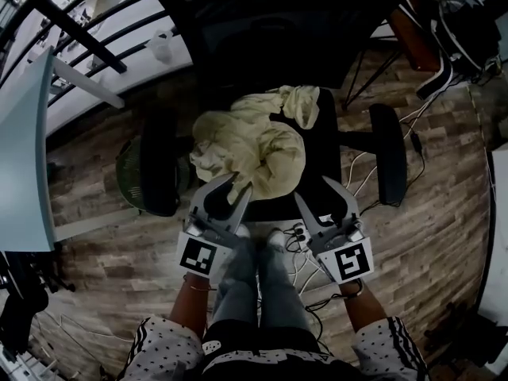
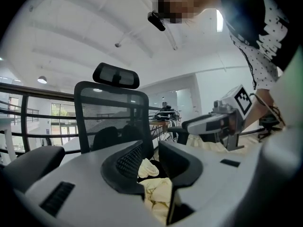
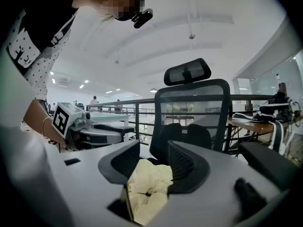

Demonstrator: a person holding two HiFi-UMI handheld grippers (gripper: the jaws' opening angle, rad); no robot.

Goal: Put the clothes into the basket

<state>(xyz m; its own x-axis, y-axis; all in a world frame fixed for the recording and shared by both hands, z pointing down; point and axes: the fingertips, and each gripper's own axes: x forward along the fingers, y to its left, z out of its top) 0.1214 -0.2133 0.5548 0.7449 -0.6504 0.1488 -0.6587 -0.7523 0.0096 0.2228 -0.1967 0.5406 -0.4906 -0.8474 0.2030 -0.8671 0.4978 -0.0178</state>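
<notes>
- The room is an open office with a wooden floor (image 1: 429,236). A dark railing (image 1: 79,30) runs across at 11 o'clock and a pale desk (image 1: 28,149) stands at 9 o'clock.
- A black office chair (image 1: 321,157) stands at the middle of the head view. Its armrests sit at the seat's 3 and 9 o'clock.
- The clothes (image 1: 250,145), a pale yellow crumpled heap, lie on the chair seat. They cover its left and middle parts and leave the right strip bare.
- The green basket (image 1: 131,173) stands on the floor at the chair's 9 o'clock. It is half hidden behind the left armrest, and no clothes show in it.
- My left gripper (image 1: 238,185) is at the heap's 6 o'clock, and its tips are touching the near edge of the cloth. In the left gripper view the fingers (image 2: 125,167) stand apart. The yellow cloth shows in the gap between them and neither pad presses on it.
- My right gripper (image 1: 312,187) is at the heap's 5 o'clock, by the front edge of the seat. Its fingers (image 3: 187,167) stand wide apart, with a fold of the clothes lying loose between them.
- White cables (image 1: 305,268) trail over the floor at 6 o'clock, between the chair and my legs.
</notes>
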